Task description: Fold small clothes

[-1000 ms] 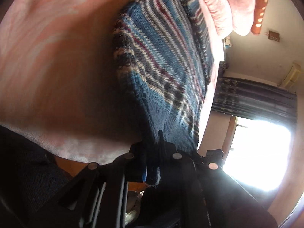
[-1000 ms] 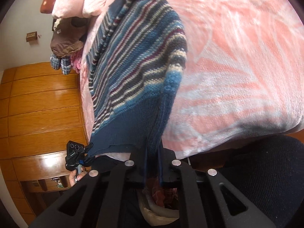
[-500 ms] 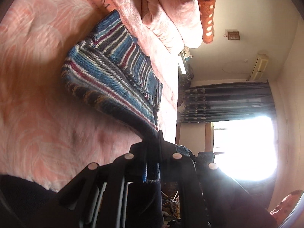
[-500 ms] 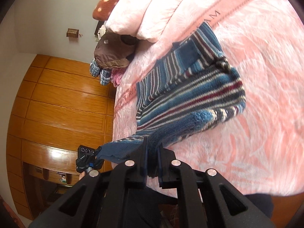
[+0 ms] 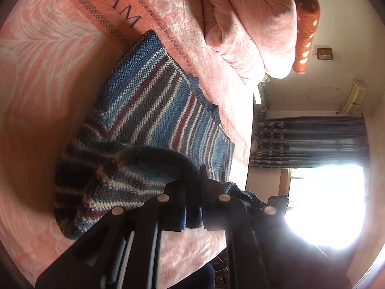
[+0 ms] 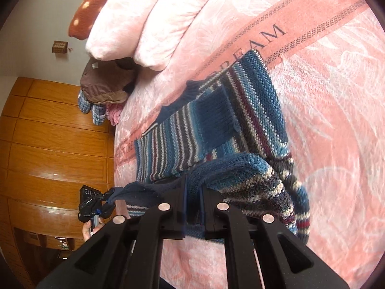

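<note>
Sweater: we see the striped knit sweater [image 5: 154, 110] lying on the pink bedspread [image 5: 48, 60], its far part flat, its near hem lifted and doubled toward us.
Left gripper: our left gripper [image 5: 192, 207] has its fingers pinched nearly together on the dark blue hem; the knit hangs between them.
Right gripper: our right gripper [image 6: 193, 207] is likewise clamped tight on the hem edge, with a fold of knit bulging just past the tips.
Other view of left: from the right wrist we spot the left gripper [image 6: 96, 204] low at the left, with a hand [image 6: 90, 230] beneath it and a strip of hem stretched to it.
Edges: the sweater's far corner touches the printed band of the bedspread; folded pink quilts [image 6: 149, 16] sit beyond it.
Open room: we have bare bedspread on the sweater's outer side and toward us; the bed's edge runs near the wooden wardrobe [image 6: 48, 144].
Writing: the band reads "REAM" in the left view; "REAM" and "SWE" in the right, the rest cut off.
</note>
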Motion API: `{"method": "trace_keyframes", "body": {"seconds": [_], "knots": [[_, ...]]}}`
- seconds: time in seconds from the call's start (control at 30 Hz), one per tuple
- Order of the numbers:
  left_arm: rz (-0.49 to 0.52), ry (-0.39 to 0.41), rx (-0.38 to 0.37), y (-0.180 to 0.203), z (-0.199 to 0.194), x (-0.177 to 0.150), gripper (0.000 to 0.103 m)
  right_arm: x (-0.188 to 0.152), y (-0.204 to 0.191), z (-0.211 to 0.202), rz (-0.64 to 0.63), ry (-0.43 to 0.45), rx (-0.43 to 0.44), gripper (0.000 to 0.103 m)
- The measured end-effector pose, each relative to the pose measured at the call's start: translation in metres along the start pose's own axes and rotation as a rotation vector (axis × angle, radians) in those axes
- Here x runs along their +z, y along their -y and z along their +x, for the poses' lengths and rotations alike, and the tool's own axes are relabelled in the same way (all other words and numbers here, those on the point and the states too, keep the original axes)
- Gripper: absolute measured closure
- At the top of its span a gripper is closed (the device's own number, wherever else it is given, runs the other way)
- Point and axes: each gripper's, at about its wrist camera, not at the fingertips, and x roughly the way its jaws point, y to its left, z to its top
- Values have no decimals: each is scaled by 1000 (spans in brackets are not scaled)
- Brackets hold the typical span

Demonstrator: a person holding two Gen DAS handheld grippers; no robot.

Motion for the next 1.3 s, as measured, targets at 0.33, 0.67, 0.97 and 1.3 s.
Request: {"method": "trace_keyframes", "body": {"seconds": [0.33, 0.67, 0.97, 1.3], "knots": [[-33, -1, 31, -33, 42, 49, 73, 43, 42, 45, 104, -40, 25, 84], [214, 66, 123, 18, -5, 41, 51, 33, -19, 4, -204, 11, -63, 67], [346, -55, 348, 6, 40, 53, 51, 52, -13, 37, -322, -41, -230, 60], [421, -164, 387, -2, 78, 58, 62, 60, 19, 67, -345, -111, -296, 60]]}}
